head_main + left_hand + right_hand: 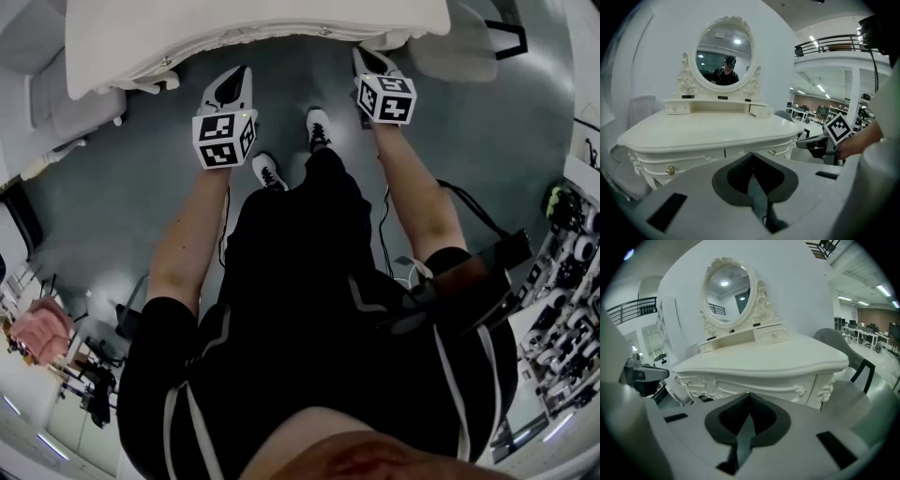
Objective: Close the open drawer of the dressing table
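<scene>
Grey floor (141,187) | white ornate dressing table (712,133) | front drawers (686,161) look flush

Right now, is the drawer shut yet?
Not clearly. The front drawers of the dressing table look flush, but the small top drawer beside the mirror seems to stick out. Both the left gripper and right gripper are shut, empty, held before the table. Pushing that drawer in looks left.

White dressing table (708,133) on a grey floor (141,187). At the back of its top, a low riser shelf (719,105) carrying an oval mirror (724,54) in a carved frame, flanked by two small drawer boxes (761,111). Also on the floor, white sneakers (319,128).
</scene>
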Motion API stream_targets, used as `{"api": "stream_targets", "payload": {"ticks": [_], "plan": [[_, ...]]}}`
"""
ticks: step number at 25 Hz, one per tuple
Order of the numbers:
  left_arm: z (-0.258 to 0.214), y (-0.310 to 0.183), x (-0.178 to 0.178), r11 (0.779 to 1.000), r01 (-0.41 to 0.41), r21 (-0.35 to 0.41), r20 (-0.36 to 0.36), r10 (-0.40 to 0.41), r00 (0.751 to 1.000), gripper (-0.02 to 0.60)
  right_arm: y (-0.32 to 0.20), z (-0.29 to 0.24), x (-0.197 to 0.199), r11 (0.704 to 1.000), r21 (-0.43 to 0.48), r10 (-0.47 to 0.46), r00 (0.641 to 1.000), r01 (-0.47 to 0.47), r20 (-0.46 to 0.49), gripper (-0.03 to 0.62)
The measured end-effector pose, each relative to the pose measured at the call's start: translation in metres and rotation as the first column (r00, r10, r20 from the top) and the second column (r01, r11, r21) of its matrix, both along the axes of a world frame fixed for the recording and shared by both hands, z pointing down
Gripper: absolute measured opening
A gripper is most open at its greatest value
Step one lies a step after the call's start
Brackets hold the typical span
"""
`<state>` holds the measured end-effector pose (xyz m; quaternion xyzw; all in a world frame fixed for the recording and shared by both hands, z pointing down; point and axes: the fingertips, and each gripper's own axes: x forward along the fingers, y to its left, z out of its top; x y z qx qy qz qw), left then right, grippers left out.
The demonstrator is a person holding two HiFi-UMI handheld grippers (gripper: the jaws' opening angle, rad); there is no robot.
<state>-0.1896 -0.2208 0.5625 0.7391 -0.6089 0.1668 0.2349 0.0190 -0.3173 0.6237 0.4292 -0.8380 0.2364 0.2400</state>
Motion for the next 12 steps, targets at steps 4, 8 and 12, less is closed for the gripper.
{"api": "stream_targets", "payload": {"ticks": [4,8,12], "plan": [[-0.030,0.013,-0.008,0.997,-0.041,0.064,-0.004,0.041,0.999,0.005,0.019,-0.044,-0.003,0.999,0.032,0.024,0.999,-0.025,0.035,0.006],[-0.076,0.026,-0.014,0.986,-0.083,0.147,0.007,0.083,0.997,0.005,0.044,-0.103,-0.010,0.996,0.083,0.017,0.996,-0.024,0.087,0.005],[-0.121,0.043,-0.010,0.967,-0.138,0.215,0.010,0.139,0.990,0.005,0.070,-0.158,-0.012,0.990,0.142,0.004,0.996,-0.017,0.092,0.005]]}}
